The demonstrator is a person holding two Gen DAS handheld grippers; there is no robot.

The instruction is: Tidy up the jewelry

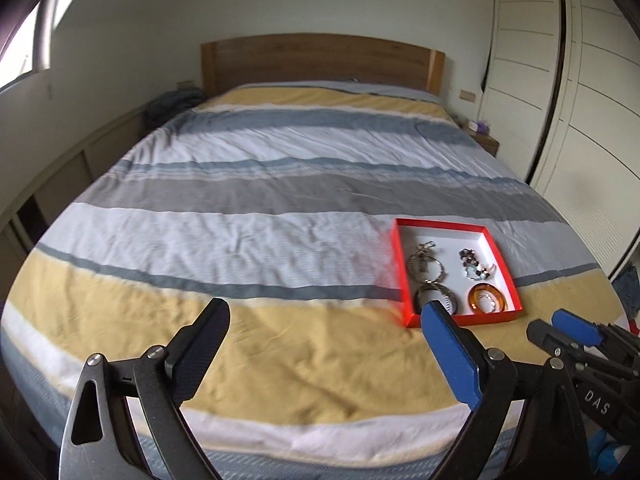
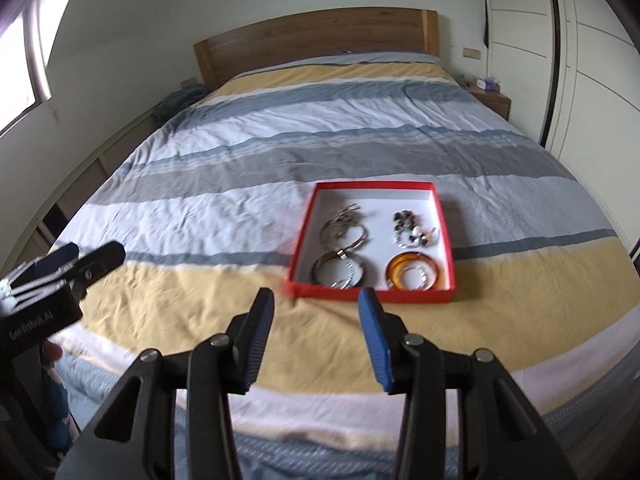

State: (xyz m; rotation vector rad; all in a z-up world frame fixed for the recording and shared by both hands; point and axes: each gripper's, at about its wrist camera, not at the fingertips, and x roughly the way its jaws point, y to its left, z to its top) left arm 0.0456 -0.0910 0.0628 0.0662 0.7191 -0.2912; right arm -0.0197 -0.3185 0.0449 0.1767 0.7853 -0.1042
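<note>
Striped bed [image 2: 240, 168] — red tray [image 2: 304, 240] holding bracelets [image 2: 412, 274].

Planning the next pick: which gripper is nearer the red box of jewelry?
Right. The right gripper sits just short of the red box's near wall, facing it; the left gripper hangs farther to the box's left, over the yellow stripe.

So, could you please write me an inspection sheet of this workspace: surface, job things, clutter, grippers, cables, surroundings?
Surface: bed with striped cover, creased.
Job's things: red box open; inside lie silver bangles, beaded pieces, a dark bangle, an amber bangle.
Clutter: nothing seen on the cover.
Grippers: left gripper open wide, empty; right gripper partly open, empty; both short of the box.
Cables: nothing seen.
Surroundings: wooden headboard, nightstand, white wardrobe, window.
</note>
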